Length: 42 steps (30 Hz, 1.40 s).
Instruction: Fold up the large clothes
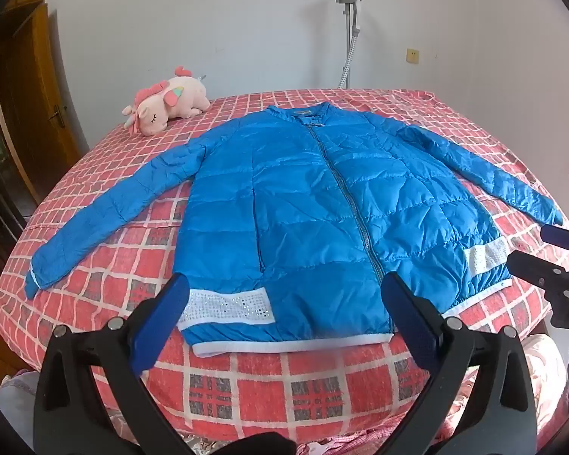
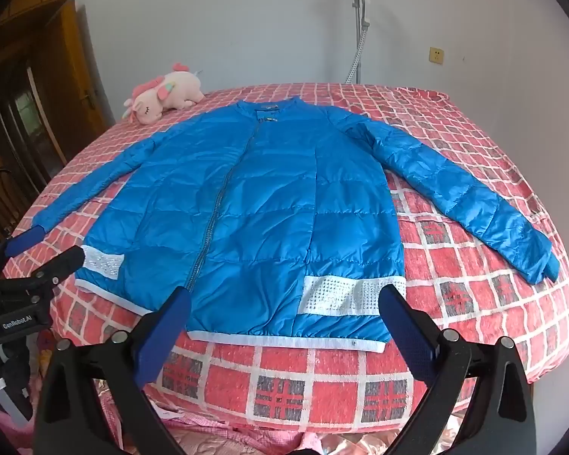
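Observation:
A blue quilted jacket (image 1: 303, 208) with white hem bands lies flat, front up and zipped, on the red checked bed, both sleeves spread out. It also shows in the right wrist view (image 2: 269, 208). My left gripper (image 1: 284, 284) is open and empty, hovering above the hem near the jacket's left half. My right gripper (image 2: 284, 295) is open and empty above the hem's right half. The right gripper also shows at the right edge of the left wrist view (image 1: 527, 246), and the left gripper at the left edge of the right wrist view (image 2: 45, 246).
A pink unicorn plush (image 1: 167, 104) lies at the bed's (image 1: 246, 379) far left corner. A garment steamer pole (image 1: 351, 34) stands against the white wall behind the bed. A wooden door (image 1: 38, 113) is to the left. Pink fabric (image 2: 246, 440) lies below the bed's near edge.

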Motion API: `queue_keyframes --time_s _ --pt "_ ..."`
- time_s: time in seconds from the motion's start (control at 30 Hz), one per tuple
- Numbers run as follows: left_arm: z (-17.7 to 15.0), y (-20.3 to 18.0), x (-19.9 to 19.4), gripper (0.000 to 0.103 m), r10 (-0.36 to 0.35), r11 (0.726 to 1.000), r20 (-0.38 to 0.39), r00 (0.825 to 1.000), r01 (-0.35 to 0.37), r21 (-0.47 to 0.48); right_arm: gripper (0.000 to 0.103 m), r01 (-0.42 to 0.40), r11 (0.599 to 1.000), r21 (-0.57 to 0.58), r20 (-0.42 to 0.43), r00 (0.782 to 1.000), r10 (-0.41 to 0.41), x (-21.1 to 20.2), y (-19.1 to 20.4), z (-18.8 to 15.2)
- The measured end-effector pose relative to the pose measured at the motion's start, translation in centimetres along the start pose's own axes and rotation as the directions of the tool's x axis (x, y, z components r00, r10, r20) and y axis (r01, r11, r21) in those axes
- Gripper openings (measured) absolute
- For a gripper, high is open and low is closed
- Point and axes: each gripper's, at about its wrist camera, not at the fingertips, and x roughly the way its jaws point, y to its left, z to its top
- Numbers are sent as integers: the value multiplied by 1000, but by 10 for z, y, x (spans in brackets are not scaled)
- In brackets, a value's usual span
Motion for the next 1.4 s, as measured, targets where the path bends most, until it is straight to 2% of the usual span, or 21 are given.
queue_keyframes --time_s 1.4 --pt "3 1 1 100 6 1000 6 1000 -6 3 99 3 1000 -4 5 1000 -3 0 1 2"
